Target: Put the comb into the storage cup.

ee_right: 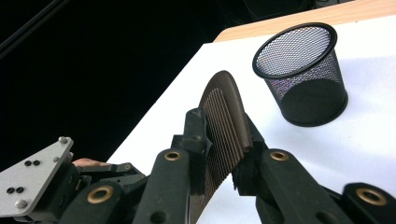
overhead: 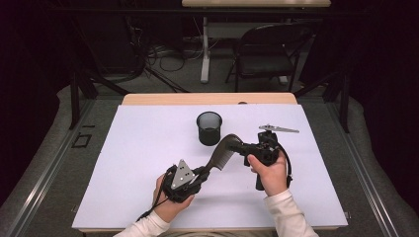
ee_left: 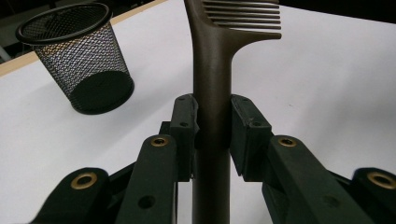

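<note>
1. High view: the left tongs (overhead: 203,172) sit in the person's left hand (overhead: 165,200) at the near middle of the table (overhead: 148,148), with a grey three-cornered plate on top. They pinch the handle end of a dark comb (overhead: 222,153).
2. High view: the comb runs up and to the right from the left tongs to the right tongs (overhead: 240,147), which are held in the right hand (overhead: 269,173) and close on its toothed end. The comb hangs between the two, raised off the white table.
3. High view: a black mesh cup (overhead: 209,128) stands upright just beyond the comb, apart from it. A small grey metal piece (overhead: 279,129) lies on the table to the right of the cup, past the right hand.
4. Left gripper view: the left tongs (ee_left: 212,128) are pressed onto the brown handle of the comb (ee_left: 212,70), one pad on each side. The teeth branch off to the right at the top. The mesh cup (ee_left: 77,56) stands on the table at the upper left.
5. Right gripper view: the right tongs (ee_right: 224,149) pinch the toothed part of the comb (ee_right: 224,116), its curved back upward. The mesh cup (ee_right: 303,70) stands on the table at the upper right, well clear of the comb. The left tongs' grey plate (ee_right: 32,177) shows at the lower left.
</note>
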Action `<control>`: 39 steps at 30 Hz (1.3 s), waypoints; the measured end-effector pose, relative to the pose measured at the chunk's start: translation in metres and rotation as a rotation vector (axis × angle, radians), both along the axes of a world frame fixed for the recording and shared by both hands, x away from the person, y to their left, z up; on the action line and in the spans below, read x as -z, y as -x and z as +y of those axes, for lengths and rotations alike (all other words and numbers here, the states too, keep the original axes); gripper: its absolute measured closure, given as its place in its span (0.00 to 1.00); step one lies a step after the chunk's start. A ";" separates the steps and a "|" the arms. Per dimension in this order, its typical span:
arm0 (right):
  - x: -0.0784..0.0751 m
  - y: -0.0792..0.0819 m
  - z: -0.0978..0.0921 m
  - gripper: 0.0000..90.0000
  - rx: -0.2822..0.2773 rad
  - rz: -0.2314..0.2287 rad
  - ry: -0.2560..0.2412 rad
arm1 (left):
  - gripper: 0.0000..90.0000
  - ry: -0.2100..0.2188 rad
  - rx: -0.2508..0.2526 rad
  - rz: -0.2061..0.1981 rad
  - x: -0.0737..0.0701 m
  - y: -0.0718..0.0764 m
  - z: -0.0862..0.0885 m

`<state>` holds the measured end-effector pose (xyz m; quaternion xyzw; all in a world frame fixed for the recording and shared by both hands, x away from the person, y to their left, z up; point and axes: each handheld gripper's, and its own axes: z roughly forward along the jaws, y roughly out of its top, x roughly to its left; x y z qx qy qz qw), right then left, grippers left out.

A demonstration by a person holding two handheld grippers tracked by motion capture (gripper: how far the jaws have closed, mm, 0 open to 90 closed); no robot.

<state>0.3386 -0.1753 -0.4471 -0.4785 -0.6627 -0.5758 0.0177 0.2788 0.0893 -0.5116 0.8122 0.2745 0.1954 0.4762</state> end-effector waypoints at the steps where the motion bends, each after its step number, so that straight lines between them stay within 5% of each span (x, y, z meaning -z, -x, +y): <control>1: 0.000 0.000 0.000 0.89 0.000 0.002 -0.005 | 0.81 0.000 0.001 0.000 0.000 0.000 0.000; 21: 0.005 -0.003 -0.003 0.96 -0.030 0.066 -0.084 | 0.81 0.011 0.001 0.012 0.004 -0.002 0.000; 39: 0.007 -0.004 -0.004 0.97 -0.035 0.078 -0.101 | 0.80 0.009 0.001 0.007 0.006 -0.002 0.000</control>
